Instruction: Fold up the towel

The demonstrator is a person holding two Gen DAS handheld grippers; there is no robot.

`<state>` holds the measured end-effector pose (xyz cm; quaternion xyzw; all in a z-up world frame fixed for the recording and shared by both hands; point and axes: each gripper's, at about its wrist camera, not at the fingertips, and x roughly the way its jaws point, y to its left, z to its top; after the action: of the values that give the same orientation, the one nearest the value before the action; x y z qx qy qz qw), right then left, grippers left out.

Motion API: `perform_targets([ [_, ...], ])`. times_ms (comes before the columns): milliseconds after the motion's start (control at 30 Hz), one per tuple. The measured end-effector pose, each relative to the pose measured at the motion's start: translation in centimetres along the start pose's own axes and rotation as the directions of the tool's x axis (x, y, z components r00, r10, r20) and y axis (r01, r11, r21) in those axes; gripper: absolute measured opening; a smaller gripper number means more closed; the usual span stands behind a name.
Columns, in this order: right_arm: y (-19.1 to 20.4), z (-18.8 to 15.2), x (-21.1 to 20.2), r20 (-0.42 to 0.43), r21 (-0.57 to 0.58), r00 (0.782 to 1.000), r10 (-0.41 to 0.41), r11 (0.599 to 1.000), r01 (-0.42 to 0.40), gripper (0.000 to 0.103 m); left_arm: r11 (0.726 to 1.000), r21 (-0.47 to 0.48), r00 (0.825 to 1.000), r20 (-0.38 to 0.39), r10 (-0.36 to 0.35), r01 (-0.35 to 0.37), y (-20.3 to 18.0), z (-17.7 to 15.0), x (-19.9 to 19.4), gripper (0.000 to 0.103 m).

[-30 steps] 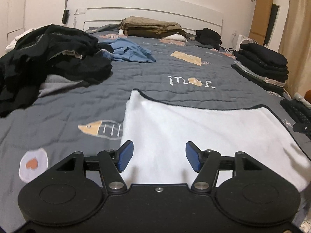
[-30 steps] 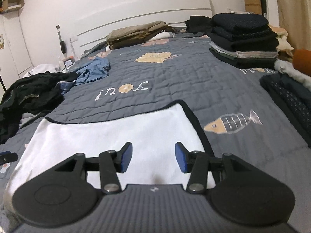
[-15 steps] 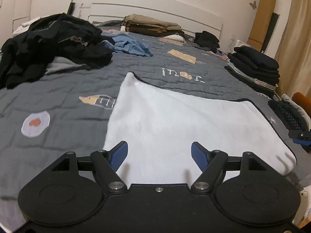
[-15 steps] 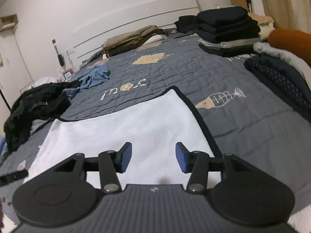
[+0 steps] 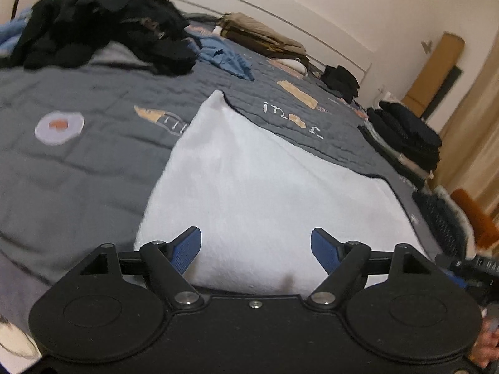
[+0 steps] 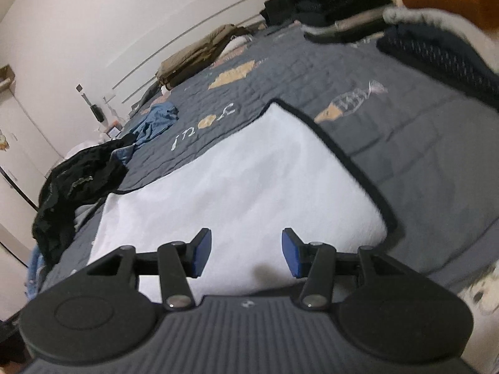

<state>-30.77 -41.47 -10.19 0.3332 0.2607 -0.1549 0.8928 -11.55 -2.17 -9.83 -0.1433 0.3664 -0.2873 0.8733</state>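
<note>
**Towel flat, both grippers empty**

Left gripper point(image 5: 255, 246): jaws wide, just been opening, nothing between. Right gripper point(image 6: 246, 251): half-spread, empty. Fluffy white dark-edged rectangular towel point(image 5: 265, 193) lies spread on quilted grey bedspread point(image 5: 78, 168); crumpled black clothes heap point(image 5: 103, 21) beyond.

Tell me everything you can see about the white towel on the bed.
The white towel is fluffy, plush-looking cloth with a thin dark border along its edges. It lies spread out, mostly flat, on the grey quilted bedspread, with its near edge toward both cameras. Its far corners are rounded. Both tongs hang over its near edge with jaws apart and nothing gripped: the left tongs have just been opening, and the right tongs stand narrower. Nothing else rests on it.
</note>
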Motion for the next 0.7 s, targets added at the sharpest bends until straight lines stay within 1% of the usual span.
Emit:
perform_targets([
  [100, -0.1, -0.6, 0.0, -0.014, 0.042, 1.0, 0.025, 0.999, -0.025, 0.049, 0.997, -0.077, 1.0, -0.006, -0.018, 0.017, 0.7, -0.2, 0.1, 0.077],
  [200, -0.5, -1.3, 0.2, -0.039, 0.109, 0.997, 0.064, 0.992, -0.06, 0.049, 0.988, -0.149, 0.999, -0.009, -0.041, 0.039, 1.5, -0.3, 0.3, 0.077],
  [300, -1.1, -2.0, 0.8, -0.065, 0.193, 0.993, 0.098, 0.978, -0.084, 0.049, 0.975, -0.216, 0.998, -0.019, -0.063, 0.058, 2.2, -0.5, 0.4, 0.077],
  [400, -1.9, -2.5, 1.4, -0.085, 0.28, 0.988, 0.128, 0.955, -0.099, 0.049, 0.959, -0.274, 0.996, -0.036, -0.084, 0.07, 2.8, -1.0, 0.7, 0.077],
  [500, -2.3, -2.7, 1.8, -0.086, 0.313, 0.988, 0.124, 0.945, -0.092, 0.049, 0.946, -0.309, 0.991, -0.053, -0.12, 0.098, 2.9, -1.6, 0.9, 0.077],
  [600, -2.9, -2.9, 2.3, -0.072, 0.367, 0.988, 0.135, 0.925, -0.099, 0.049, 0.929, -0.351, 0.986, -0.068, -0.151, 0.118, 3.0, -2.2, 1.7, 0.077],
  [700, -3.6, -3.1, 2.9, -0.056, 0.426, 0.989, 0.139, 0.899, -0.103, 0.049, 0.91, -0.394, 0.986, -0.054, -0.161, 0.127, 3.3, -2.3, 2.6, 0.077],
])
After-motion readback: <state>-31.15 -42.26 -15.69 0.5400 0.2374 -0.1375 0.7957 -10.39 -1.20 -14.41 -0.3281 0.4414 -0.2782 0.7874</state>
